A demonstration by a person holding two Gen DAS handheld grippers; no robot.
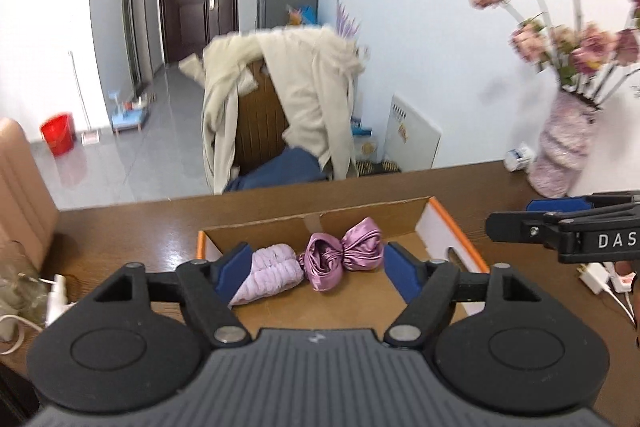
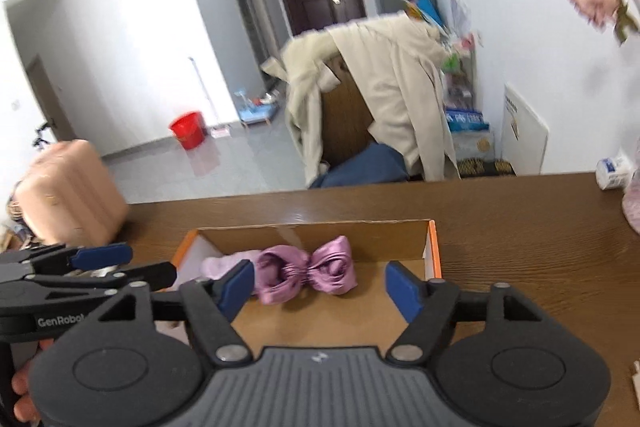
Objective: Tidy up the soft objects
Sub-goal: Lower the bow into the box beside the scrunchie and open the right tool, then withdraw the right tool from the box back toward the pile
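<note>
Brown wood worktop (image 1: 132,227) carries my cardboard box (image 1: 360,217); beyond, grey floor tiles (image 1: 120,163). Left claw (image 1: 316,267) and right claw (image 2: 320,285) both gape wide, holding nothing.

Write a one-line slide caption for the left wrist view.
Open left gripper over a cardboard box holding a lilac fuzzy roll and a satin scrunchie.

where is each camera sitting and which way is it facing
Left wrist: on the left hand-held gripper, looking forward and down into the cardboard box; its open blue pads frame the view, and the right hand-held gripper enters from the right.
Right wrist: on the right hand-held gripper, facing the same box from further right; the left one and some fingers show at left.
Shared: box, satin scrunchie, table.
</note>
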